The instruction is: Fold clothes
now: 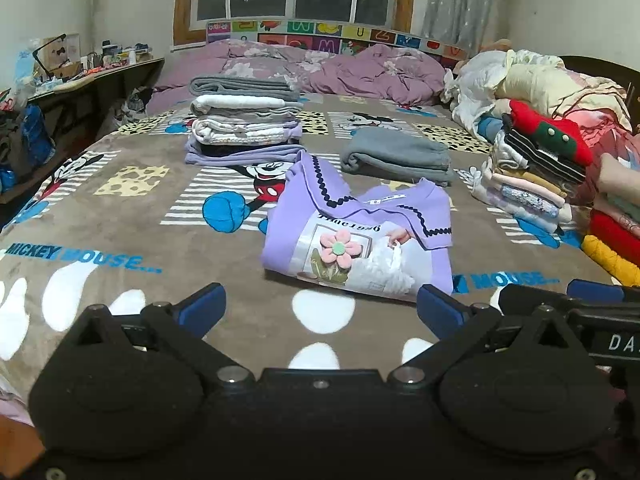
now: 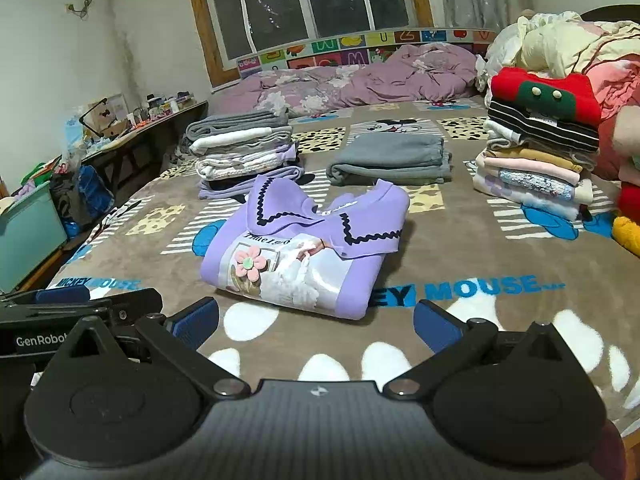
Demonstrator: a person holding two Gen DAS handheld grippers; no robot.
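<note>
Purple sweatshirt (image 1: 356, 240), folded into a neat rectangle on the bed (image 1: 132, 224), lying just ahead of both tongs, collar with black wavy trim turned toward the far side and a pink flower patch on the printed front. Resting flat on the brown Mickey Mouse blanket (image 2: 480, 248), touching nothing else. Left tongs (image 1: 320, 308) spread wide, blue pads apart above the blanket, nothing between them, the near edge of the sweatshirt just beyond the right pad. Right tongs (image 2: 316, 320) likewise spread wide and holding nothing, short of the sweatshirt's near edge. Seen side by side, each tool showing at the edge of the other's view.

Behind the sweatshirt to the left, a tall stack of folded clothes (image 1: 244, 120), grey on top, white and lilac lower down. Behind to the right, grey folded trousers (image 1: 396, 156), lying alone. Farther right, a second stack (image 2: 540, 148) topped by a red and green sweater, beside a loose heap of unfolded clothes (image 2: 568, 44). Crumpled lilac quilt (image 1: 320, 68) along the headboard under the window. Cluttered counter (image 1: 92, 76) along the left wall.
</note>
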